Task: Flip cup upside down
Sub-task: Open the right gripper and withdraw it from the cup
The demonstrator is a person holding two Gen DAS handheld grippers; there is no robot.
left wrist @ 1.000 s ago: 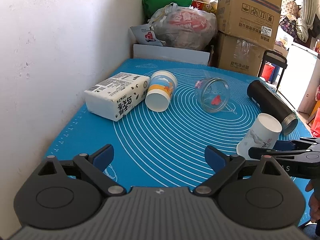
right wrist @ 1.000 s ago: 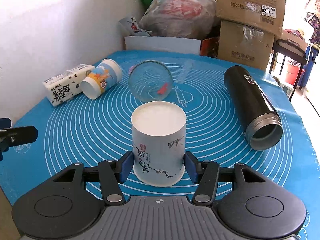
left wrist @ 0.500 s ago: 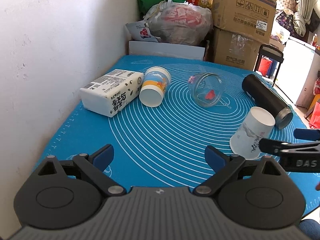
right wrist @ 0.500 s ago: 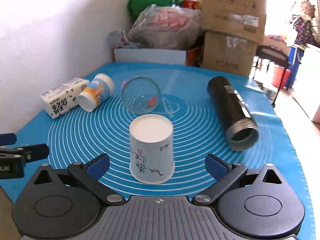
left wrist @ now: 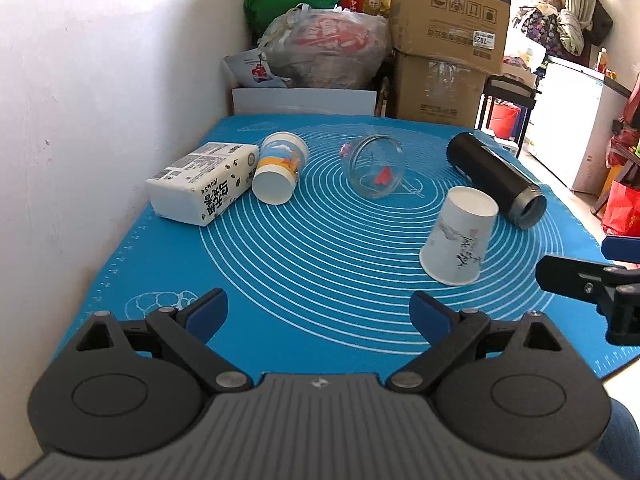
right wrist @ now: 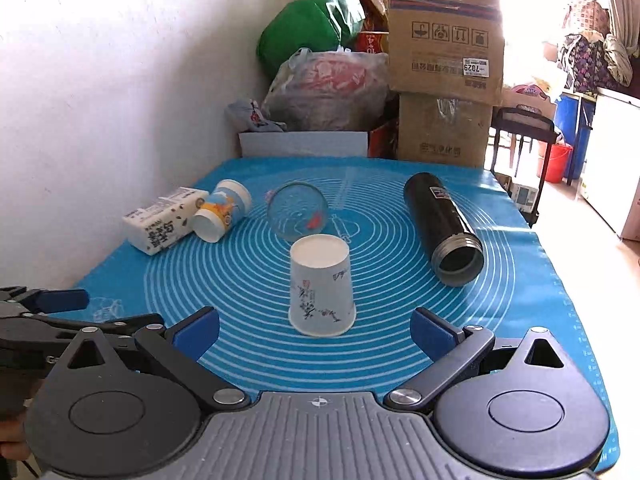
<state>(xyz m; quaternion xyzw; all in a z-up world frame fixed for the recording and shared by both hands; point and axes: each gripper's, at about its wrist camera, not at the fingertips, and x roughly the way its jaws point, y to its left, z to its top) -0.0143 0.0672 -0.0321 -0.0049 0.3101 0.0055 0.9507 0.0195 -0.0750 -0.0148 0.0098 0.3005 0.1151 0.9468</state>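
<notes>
Cup [right wrist: 322,286] sat inverted, rim down on mat [right wrist: 400,360], free of both grippers.
Right gripper [right wrist: 315,330] and left gripper [left wrist: 319,310] jaws were spread, empty; best retreat straight back, no nudging the cup.

The white paper cup [right wrist: 322,286] stands upside down on the blue mat [right wrist: 400,360], mouth down, at the centre. The right claw [right wrist: 315,330] gapes wide at 6 o'clock, its blue pads [right wrist: 430,332] clear of the cup. A glass jar [right wrist: 297,211] lies at 12 o'clock, a black flask [right wrist: 442,226] at 2 o'clock.
</notes>
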